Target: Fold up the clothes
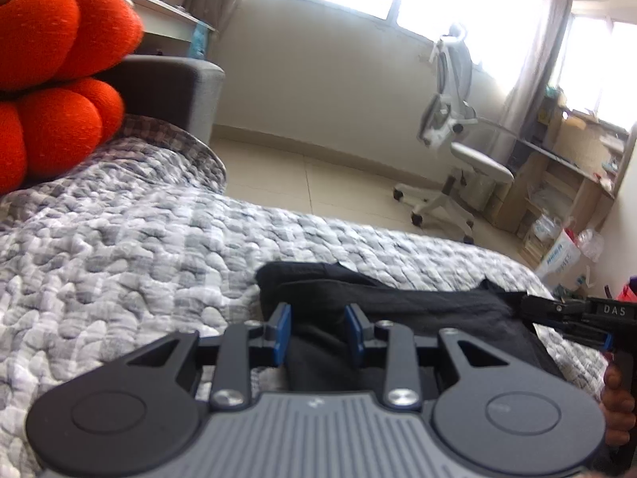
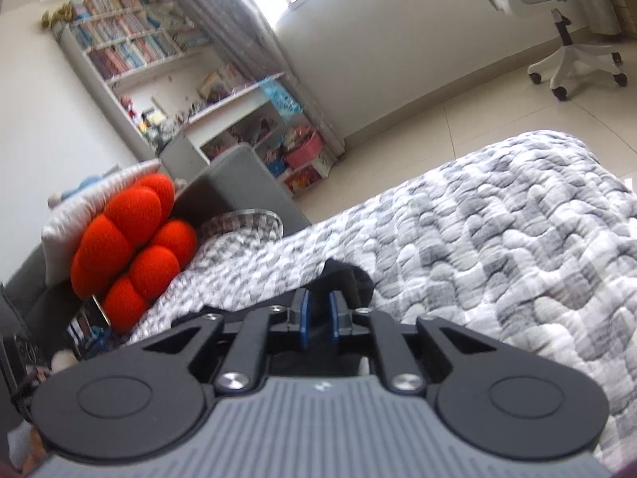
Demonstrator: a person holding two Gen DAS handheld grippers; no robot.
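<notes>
A black garment (image 1: 398, 298) lies bunched on the grey-and-white quilted bed (image 1: 119, 259). My left gripper (image 1: 318, 330) hovers over its near-left end, blue pads (image 1: 283, 332) well apart, black cloth showing in the gap without being pressed. My right gripper (image 1: 527, 306) comes in from the right, tips at the garment's raised right corner. In the right wrist view the right gripper (image 2: 318, 312) shows a narrow gap between its pads, with a fold of the garment (image 2: 350, 279) just beyond the tips on the quilt (image 2: 497, 239).
An orange lobed cushion (image 1: 51, 79) (image 2: 131, 239) rests against a grey headboard (image 1: 171, 87) at the bed's end. A white office chair (image 1: 450, 139) (image 2: 565, 20) stands on the tiled floor beyond the bed. A bookshelf (image 2: 139, 40) lines the wall. A hand (image 1: 617, 406) holds the right gripper.
</notes>
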